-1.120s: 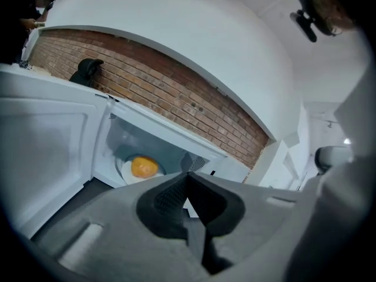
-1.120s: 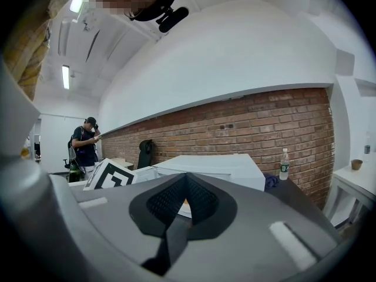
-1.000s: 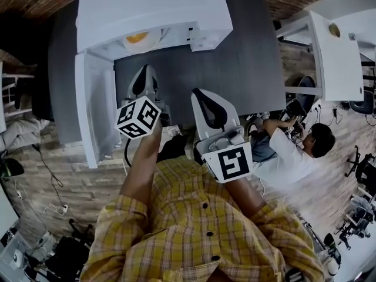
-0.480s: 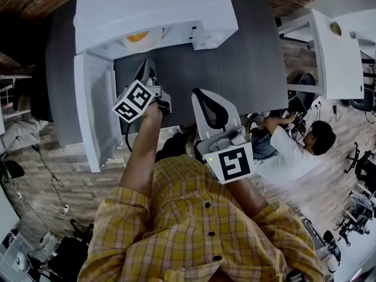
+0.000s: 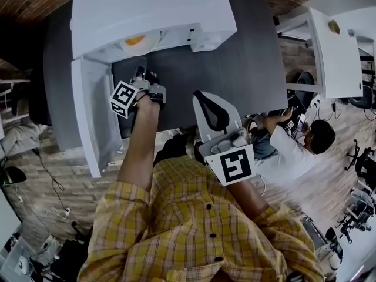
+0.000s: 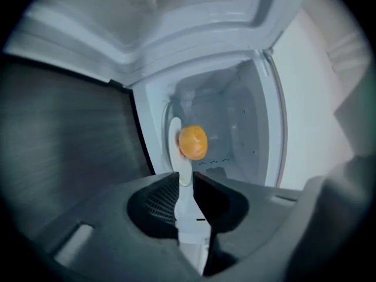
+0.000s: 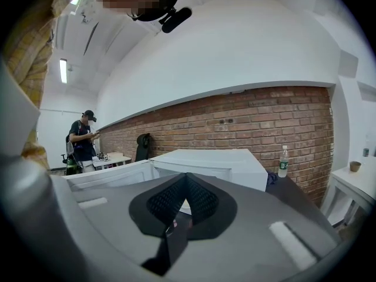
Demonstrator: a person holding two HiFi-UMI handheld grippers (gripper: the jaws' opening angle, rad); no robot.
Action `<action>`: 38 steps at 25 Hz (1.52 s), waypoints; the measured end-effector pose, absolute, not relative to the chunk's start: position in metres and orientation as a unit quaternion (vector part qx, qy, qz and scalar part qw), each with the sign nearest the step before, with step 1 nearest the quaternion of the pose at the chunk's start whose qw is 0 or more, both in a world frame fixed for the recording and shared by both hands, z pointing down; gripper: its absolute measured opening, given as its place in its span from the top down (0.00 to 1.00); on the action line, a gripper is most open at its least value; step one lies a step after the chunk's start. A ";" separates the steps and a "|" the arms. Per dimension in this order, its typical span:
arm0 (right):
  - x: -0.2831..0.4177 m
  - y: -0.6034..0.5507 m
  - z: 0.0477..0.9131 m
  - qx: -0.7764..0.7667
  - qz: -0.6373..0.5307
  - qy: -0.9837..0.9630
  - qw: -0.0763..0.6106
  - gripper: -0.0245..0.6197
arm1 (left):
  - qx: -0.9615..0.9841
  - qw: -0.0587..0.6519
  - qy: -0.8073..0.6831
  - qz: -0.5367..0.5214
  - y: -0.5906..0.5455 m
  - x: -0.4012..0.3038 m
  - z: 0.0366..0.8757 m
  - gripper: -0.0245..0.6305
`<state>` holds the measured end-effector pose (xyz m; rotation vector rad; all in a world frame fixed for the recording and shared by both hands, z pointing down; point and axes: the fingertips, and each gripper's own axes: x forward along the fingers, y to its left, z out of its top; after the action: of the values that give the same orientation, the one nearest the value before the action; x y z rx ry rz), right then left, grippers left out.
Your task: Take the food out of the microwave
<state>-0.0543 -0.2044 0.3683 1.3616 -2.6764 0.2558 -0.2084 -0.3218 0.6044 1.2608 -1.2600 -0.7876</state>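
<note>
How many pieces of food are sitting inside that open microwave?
1: a round orange piece of food on the white plate inside the microwave. Corners of the cavity may hide more.

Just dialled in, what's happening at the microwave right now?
The person holds the left tongs before the open microwave, aimed at the plate with orange food inside. Their jaws have just been opening, with nothing between them yet. The right tongs hang back over the table, shut and empty. The food is not out yet.

Light: even and bright on the white microwave [image 5: 147,10]; ceiling strip lamp [image 7: 63,70] glows above-left of it.
Blur: soft, dim inside the microwave.
Edges: dark fisheye corners.
</note>
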 end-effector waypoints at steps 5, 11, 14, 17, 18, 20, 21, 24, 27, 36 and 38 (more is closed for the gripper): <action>-0.050 -0.205 0.377 0.453 0.091 -0.883 0.078 0.95 | 0.484 0.580 -0.504 -0.419 -0.328 -0.217 0.618 0.85; -0.049 -0.208 0.379 0.452 0.080 -0.885 0.080 0.95 | 0.429 0.587 -0.493 -0.478 -0.335 -0.221 0.626 0.80; -0.047 -0.209 0.379 0.454 0.084 -0.883 0.079 0.95 | 0.423 0.584 -0.490 -0.490 -0.341 -0.219 0.625 0.78; -0.047 -0.207 0.381 0.455 0.093 -0.882 0.076 0.95 | 0.412 0.586 -0.500 -0.487 -0.341 -0.220 0.633 0.78; -0.045 -0.207 0.383 0.455 0.094 -0.882 0.078 0.95 | 0.411 0.585 -0.503 -0.485 -0.342 -0.220 0.634 0.78; -0.043 -0.207 0.386 0.457 0.092 -0.881 0.085 0.95 | 0.412 0.584 -0.508 -0.480 -0.345 -0.220 0.637 0.78; -0.041 -0.207 0.386 0.458 0.090 -0.880 0.088 0.95 | 0.411 0.583 -0.510 -0.481 -0.347 -0.221 0.638 0.78; -0.038 -0.208 0.385 0.464 0.087 -0.877 0.089 0.95 | 0.408 0.577 -0.513 -0.488 -0.351 -0.223 0.637 0.78; -0.035 -0.208 0.387 0.468 0.089 -0.874 0.091 0.95 | 0.407 0.576 -0.518 -0.485 -0.352 -0.223 0.639 0.78; -0.031 -0.204 0.394 0.470 0.096 -0.871 0.105 0.95 | 0.416 0.575 -0.530 -0.464 -0.357 -0.224 0.640 0.92; -0.033 -0.205 0.387 0.470 0.090 -0.873 0.090 0.95 | 0.425 0.571 -0.528 -0.464 -0.356 -0.225 0.636 0.94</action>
<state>-0.0332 -0.2054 0.3873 1.3993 -2.5973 0.2671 -0.2247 -0.3563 0.6360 0.9962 -1.2390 -1.0885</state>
